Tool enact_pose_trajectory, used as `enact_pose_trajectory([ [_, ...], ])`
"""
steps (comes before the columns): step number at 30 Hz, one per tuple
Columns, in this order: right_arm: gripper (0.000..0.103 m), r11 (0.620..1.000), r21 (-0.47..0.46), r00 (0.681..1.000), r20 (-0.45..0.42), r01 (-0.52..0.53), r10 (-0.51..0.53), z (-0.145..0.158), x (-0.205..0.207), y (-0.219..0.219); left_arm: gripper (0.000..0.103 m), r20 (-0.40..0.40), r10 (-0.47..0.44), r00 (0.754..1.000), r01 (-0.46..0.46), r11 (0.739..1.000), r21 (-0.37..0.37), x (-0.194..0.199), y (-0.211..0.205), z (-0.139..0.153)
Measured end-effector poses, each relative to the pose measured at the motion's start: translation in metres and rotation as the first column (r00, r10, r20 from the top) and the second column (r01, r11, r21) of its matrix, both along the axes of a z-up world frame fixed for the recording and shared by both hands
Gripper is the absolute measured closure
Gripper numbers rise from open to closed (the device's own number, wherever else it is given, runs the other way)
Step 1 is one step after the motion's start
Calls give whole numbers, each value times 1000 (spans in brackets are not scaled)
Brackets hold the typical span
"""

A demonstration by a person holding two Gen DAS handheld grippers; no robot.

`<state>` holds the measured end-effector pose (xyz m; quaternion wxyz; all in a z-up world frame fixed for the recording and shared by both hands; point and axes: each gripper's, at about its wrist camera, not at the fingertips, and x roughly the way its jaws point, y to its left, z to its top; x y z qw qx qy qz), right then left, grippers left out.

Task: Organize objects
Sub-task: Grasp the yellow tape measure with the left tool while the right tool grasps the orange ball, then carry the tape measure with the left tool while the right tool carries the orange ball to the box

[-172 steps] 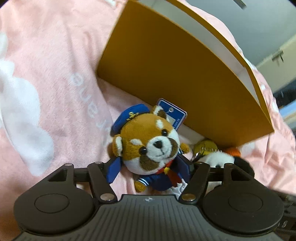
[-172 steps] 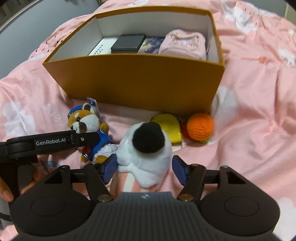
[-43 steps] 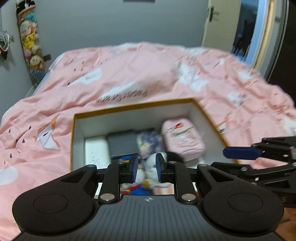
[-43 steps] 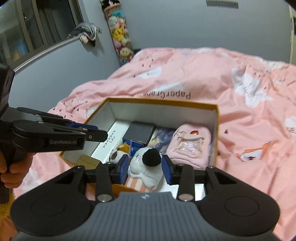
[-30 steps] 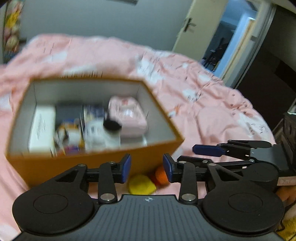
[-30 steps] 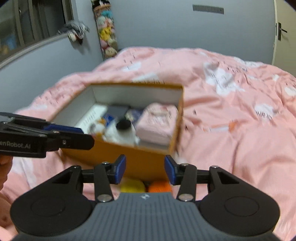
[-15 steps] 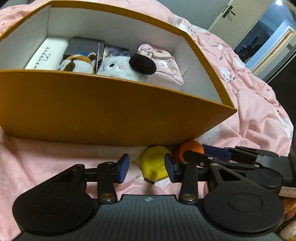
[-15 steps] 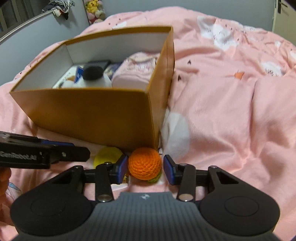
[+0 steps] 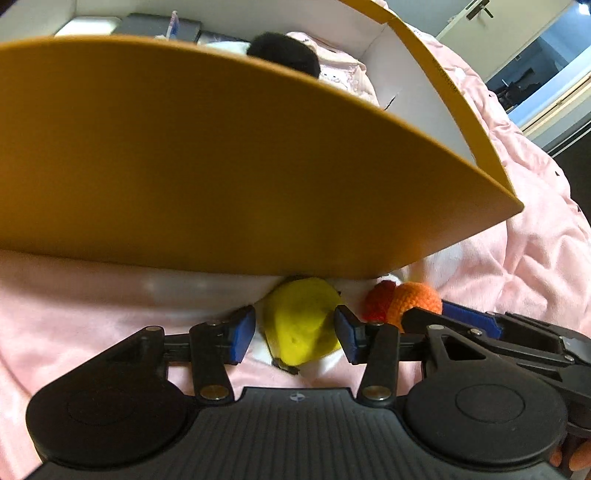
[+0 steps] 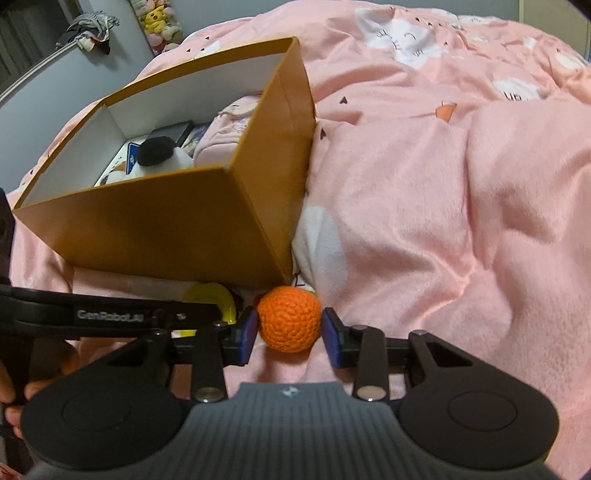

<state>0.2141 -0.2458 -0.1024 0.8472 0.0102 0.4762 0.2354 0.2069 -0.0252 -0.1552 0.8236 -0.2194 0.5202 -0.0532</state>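
A yellow plush toy [image 9: 299, 325] lies on the pink blanket against the front wall of the orange box [image 9: 229, 166]. My left gripper [image 9: 295, 330] straddles it, jaws opening, pads beside it without pressing. An orange crocheted ball [image 10: 289, 319] sits at the box's near corner, with a red piece [image 9: 380, 299] beside it. My right gripper [image 10: 290, 334] has the ball between its blue pads, jaws closing, a sliver of room still on the right side. In the box [image 10: 177, 221] lie a white plush with a black pompom [image 10: 159, 153] and a pink pouch [image 10: 225, 125].
The pink blanket [image 10: 443, 221] spreads in soft folds to the right of the box. A person's hand [image 10: 14, 380] holds the left gripper's handle at lower left. Plush toys [image 10: 159, 22] hang by the far wall; a doorway [image 9: 546, 55] stands at the back right.
Both grippers have sunk toward the blanket in front of the box. The left jaws widened around the yellow toy; the right jaws narrowed around the orange ball.
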Motion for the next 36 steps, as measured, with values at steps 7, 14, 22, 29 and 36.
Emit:
enact_pose_trajectory([
  [7, 63, 1000, 25, 1000, -22, 9, -9, -6, 5, -2, 54, 11, -8, 1000, 8, 1000, -26, -3, 1, -6],
  [14, 63, 1000, 10, 1000, -10, 6, -6, -6, 3, 1, 68, 39, 0, 999, 2, 999, -43, -18, 5, 3],
  [22, 64, 999, -41, 1000, 30, -4, 5, 0, -6, 9, 77, 107, -12, 994, 15, 1000, -27, -49, 14, 24],
  [29, 64, 997, -77, 992, 119, -20, 29, 33, -28, 15, 79, 235, -25, 972, 36, 999, -41, -80, 30, 63],
  [36, 64, 994, -94, 976, 208, -49, 68, 78, -47, 22, 79, 359, -6, 933, 36, 996, -76, -87, 41, 97],
])
